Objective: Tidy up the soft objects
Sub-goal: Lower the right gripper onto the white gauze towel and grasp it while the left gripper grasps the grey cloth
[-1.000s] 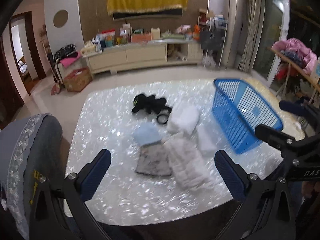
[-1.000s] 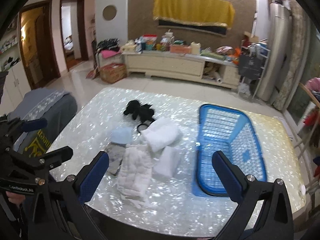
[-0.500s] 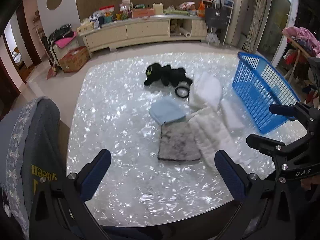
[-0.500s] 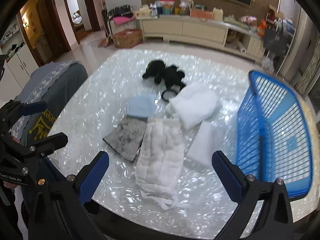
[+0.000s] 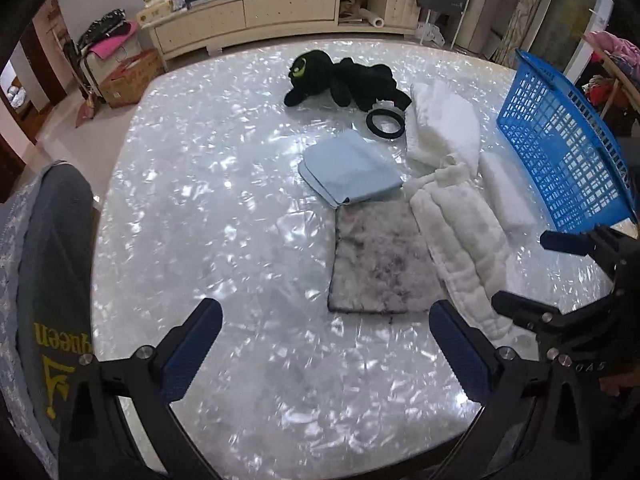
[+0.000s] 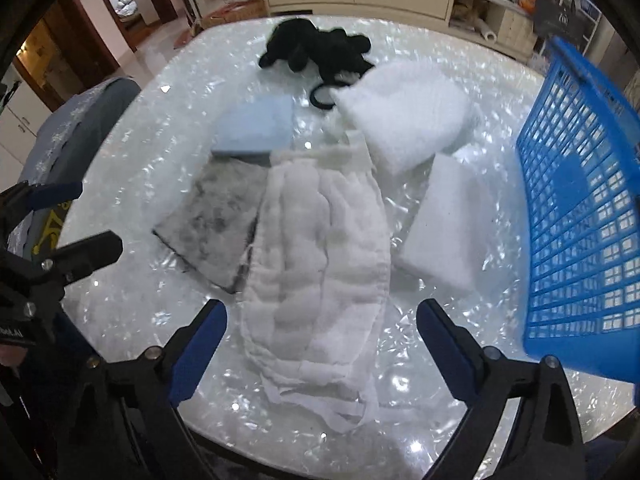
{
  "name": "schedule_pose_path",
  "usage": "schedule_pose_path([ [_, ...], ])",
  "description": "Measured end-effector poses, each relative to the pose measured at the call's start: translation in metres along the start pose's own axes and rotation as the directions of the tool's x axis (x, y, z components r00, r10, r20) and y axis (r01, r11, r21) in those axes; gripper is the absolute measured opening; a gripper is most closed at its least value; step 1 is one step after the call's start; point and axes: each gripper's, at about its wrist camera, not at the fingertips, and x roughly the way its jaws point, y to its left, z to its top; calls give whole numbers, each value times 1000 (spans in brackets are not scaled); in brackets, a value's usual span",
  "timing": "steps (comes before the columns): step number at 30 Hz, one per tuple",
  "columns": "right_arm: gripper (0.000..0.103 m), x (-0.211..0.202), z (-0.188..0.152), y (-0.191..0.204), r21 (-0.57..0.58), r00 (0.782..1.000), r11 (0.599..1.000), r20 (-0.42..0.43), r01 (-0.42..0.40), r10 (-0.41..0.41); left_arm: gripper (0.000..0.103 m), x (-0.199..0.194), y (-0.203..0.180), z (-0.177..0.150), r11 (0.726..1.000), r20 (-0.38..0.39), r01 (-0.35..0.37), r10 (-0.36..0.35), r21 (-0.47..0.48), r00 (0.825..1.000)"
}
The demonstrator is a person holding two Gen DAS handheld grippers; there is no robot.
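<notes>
Soft things lie on a shiny pearl-white table (image 5: 200,184): a black plush toy (image 5: 344,78), a folded light-blue cloth (image 5: 350,172), a grey furry mat (image 5: 380,260), a long white quilted cloth (image 6: 320,264), a white fluffy pillow (image 6: 408,116) and a white foam block (image 6: 444,224). A blue plastic basket (image 6: 580,216) lies tipped on its side at the right. My left gripper (image 5: 326,344) is open and empty above the near table edge, short of the grey mat. My right gripper (image 6: 322,340) is open and empty, over the near end of the white quilted cloth.
A black ring (image 5: 385,123) lies by the plush toy. A grey covered chair (image 5: 48,280) stands at the table's left edge. A long cream sideboard (image 5: 280,12) with clutter stands across the room. A cardboard box (image 5: 128,78) sits on the floor.
Both grippers have moved forward and tilted down toward the table, so the cloths appear larger and closer. Both stay open. Nothing on the table has moved.
</notes>
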Motion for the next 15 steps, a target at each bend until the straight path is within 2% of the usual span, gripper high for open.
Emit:
schedule_pose_path([
  [3, 95, 12, 1, -3, 8, 1000, 1000, -20, 10, -10, 103, 16, 0, 8, 1000, -18, -12, 12, 16, 1000],
  [7, 89, 22, 1, -7, 29, 999, 1000, -46, 10, -9, 103, 35, 3, 12, 999, -49, 48, -48, -2, 998],
  [11, 87, 26, 2, -14, 32, 998, 999, -55, 14, -12, 103, 53, 1, 13, 999, -89, 31, -30, 17, 996],
  [15, 83, 33, 5, -16, 34, 998, 999, -59, 14, -12, 102, 65, -2, 13, 998, -120, 61, -60, 6, 991],
])
